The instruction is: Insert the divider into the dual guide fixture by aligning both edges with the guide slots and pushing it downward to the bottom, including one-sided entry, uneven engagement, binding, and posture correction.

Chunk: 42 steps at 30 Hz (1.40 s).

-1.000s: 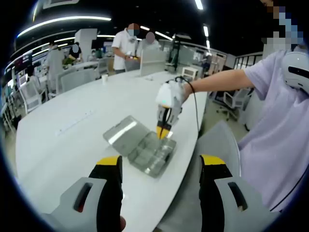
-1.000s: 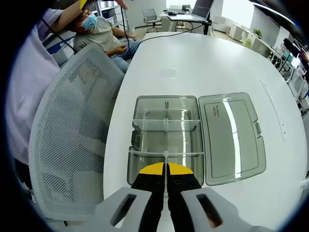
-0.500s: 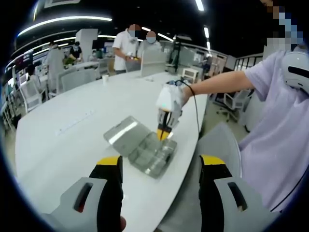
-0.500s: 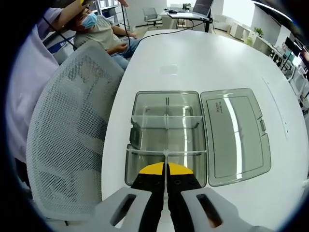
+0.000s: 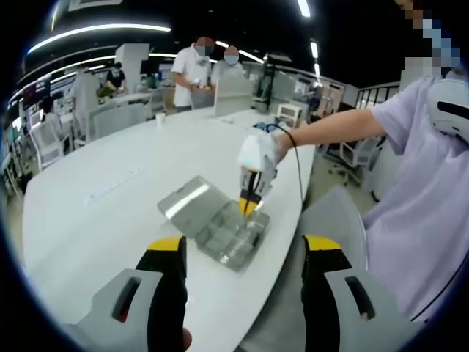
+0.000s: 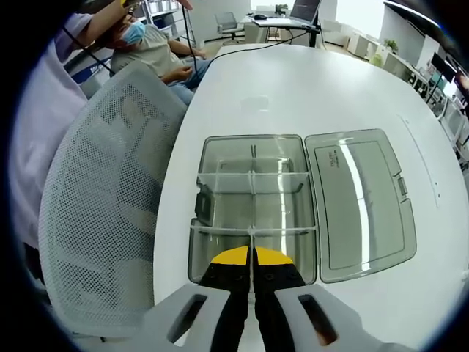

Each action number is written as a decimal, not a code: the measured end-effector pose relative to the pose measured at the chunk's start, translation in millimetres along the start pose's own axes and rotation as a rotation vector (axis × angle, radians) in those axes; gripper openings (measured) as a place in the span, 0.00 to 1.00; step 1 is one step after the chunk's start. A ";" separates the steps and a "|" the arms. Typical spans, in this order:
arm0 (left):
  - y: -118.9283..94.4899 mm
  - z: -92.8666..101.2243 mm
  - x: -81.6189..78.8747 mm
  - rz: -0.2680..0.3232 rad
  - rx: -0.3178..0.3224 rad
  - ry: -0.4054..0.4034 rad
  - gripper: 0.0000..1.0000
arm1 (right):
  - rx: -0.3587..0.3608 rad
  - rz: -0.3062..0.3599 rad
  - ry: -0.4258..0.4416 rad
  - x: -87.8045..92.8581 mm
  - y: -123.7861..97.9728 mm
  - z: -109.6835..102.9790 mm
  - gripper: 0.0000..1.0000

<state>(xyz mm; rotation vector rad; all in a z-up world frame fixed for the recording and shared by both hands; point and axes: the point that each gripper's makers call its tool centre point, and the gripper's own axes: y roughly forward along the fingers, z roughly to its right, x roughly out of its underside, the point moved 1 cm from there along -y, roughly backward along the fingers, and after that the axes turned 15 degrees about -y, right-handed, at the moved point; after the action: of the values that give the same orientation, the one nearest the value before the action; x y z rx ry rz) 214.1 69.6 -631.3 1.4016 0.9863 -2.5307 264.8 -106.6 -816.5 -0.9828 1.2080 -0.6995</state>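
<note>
Gripping a thin clear divider [image 6: 252,232] by its upper edge, the right gripper [image 6: 252,265] stands with its yellow-tipped jaws pressed together, only the plate's thickness between them. The divider spans the near end of the clear plastic organiser box [image 6: 253,205], its two ends reaching the box's long side walls; whether both ends sit in the guide slots cannot be told. Farther in, a cross divider [image 6: 253,176] and a short lengthwise one already partition the box. The hinged lid [image 6: 363,202] lies open flat beside the box on the white table [image 6: 293,95]. A white mesh chair [image 6: 102,205] stands at the table's edge.

From the left gripper view, the right gripper [image 5: 249,204] points down into the box [image 5: 227,235], a person's hand [image 5: 258,150] around its white body. The left gripper [image 5: 245,268] hangs well apart from the box, jaws spread wide, nothing between them.
</note>
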 end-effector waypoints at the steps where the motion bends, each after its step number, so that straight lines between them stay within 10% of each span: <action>1: -0.1 -0.4 0.0 0.000 -0.001 -0.001 0.61 | 0.000 0.000 0.001 0.4 0.6 0.0 0.00; 42: -5.5 -4.2 2.0 0.016 -0.019 -0.011 0.61 | 0.006 -0.036 0.053 3.7 6.6 -2.4 0.07</action>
<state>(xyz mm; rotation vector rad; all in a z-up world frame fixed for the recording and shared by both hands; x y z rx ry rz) 214.0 76.8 -631.7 1.3838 0.9906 -2.5085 263.1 -107.6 -824.2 -0.9879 1.2363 -0.7614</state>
